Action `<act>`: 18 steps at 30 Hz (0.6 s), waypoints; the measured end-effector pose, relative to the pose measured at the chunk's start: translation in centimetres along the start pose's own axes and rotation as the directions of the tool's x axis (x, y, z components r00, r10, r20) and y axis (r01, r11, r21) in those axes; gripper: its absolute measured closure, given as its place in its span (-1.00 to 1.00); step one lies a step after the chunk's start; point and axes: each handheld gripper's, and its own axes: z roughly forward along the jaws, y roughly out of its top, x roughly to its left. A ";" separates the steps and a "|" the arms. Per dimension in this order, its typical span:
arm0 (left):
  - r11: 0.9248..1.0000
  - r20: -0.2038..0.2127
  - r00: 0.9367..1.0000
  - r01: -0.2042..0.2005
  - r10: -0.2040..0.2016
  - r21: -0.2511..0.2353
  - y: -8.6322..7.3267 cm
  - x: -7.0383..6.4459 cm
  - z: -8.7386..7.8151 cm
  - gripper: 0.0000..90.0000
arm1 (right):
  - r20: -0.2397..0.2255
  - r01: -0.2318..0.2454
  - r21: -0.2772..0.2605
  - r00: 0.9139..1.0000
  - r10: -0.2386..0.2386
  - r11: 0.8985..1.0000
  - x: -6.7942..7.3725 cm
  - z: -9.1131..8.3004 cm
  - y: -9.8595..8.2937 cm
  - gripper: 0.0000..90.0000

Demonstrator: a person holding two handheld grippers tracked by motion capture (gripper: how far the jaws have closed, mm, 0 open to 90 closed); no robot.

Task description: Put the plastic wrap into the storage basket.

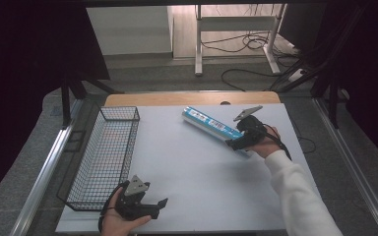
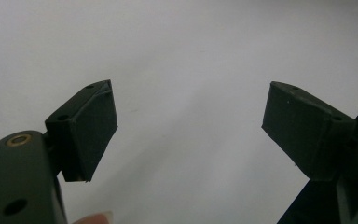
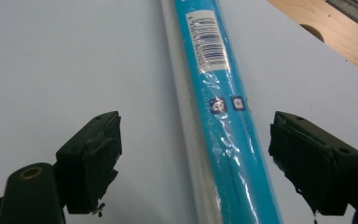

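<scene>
A long blue roll point(image 1: 212, 125) wrapped in clear film lies diagonally on the white table top point(image 1: 187, 172), right of centre. My right gripper point(image 1: 238, 142) is at the roll's near end, open. In the right gripper view the blue roll point(image 3: 223, 116) runs up between the two spread jaws, with a barcode label near its far part; the jaws stand apart from it on both sides. My left gripper point(image 1: 160, 206) rests near the table's front left edge, open, with nothing between its fingers point(image 2: 86, 130) but bare white table.
A black wire basket point(image 1: 106, 155) stands along the table's left side, with nothing in it. A wooden strip point(image 1: 192, 98) edges the far side of the table. Beyond it are desk legs and cables on the floor.
</scene>
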 end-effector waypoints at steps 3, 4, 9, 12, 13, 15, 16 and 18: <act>1.000 0.004 1.000 -0.002 0.002 0.007 0.0 0.1 0.1 -0.60 | 0.007 0.001 0.021 1.000 -0.001 1.000 -0.6 0.9 0.7 -0.61; 1.000 0.005 1.000 -0.002 0.002 0.008 0.0 0.1 0.1 -0.60 | 0.010 0.001 0.029 1.000 -0.001 1.000 -0.8 1.1 0.9 -0.61; 1.000 -0.003 1.000 -0.003 0.003 -0.007 -0.1 0.1 0.0 -0.59 | 0.016 -0.005 0.051 1.000 0.004 0.999 -1.5 1.8 1.1 -0.61; 1.000 -0.002 1.000 0.002 -0.002 -0.004 -0.1 0.1 0.0 -0.59 | -0.006 0.004 0.070 1.000 -0.003 0.998 -2.1 2.4 1.1 -0.60; 1.000 0.000 1.000 0.003 -0.003 -0.001 -0.1 0.1 0.0 -0.59 | -0.011 0.002 0.072 1.000 -0.001 0.997 -2.3 2.5 1.1 -0.59; 1.000 0.002 1.000 -0.007 0.007 0.007 -0.1 0.1 0.1 -0.59 | -0.025 -0.002 0.082 1.000 0.005 0.997 -2.6 2.9 1.2 -0.58; 1.000 0.002 1.000 -0.008 0.008 0.007 -0.1 0.0 0.2 -0.59 | -0.022 -0.005 0.092 1.000 0.007 0.996 -2.7 3.3 1.2 -0.58; 1.000 0.003 1.000 -0.011 0.011 0.011 -0.1 -0.1 0.3 -0.60 | -0.027 -0.007 0.099 1.000 0.010 0.995 -3.0 3.9 1.4 -0.59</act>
